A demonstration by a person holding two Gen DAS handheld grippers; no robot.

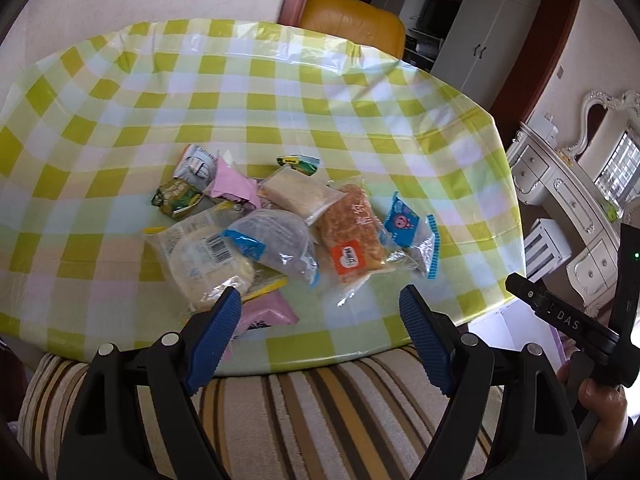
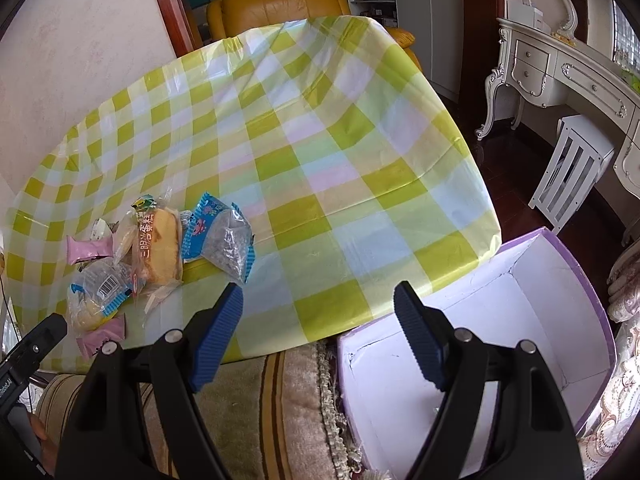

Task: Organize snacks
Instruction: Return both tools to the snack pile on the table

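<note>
A pile of wrapped snacks lies on the checked tablecloth (image 1: 280,92) near the front edge. It holds an orange cake pack (image 1: 352,236), a round bun pack (image 1: 204,256), a clear pack with a blue strip (image 1: 276,240), a blue pack (image 1: 404,224), pink packs (image 1: 232,188) and a green pack (image 1: 176,198). My left gripper (image 1: 320,310) is open and empty just before the pile. My right gripper (image 2: 318,306) is open and empty over the table's front edge, right of the cake pack (image 2: 160,244) and blue pack (image 2: 198,224). An open purple box (image 2: 480,320) with a white inside stands below right.
A striped cushion (image 1: 320,412) lies below the table's front edge. A yellow leather chair (image 2: 280,4) stands behind the table. A white dresser (image 2: 560,68) and white stool (image 2: 572,168) are at the right. The other gripper's body (image 1: 568,320) shows at the right.
</note>
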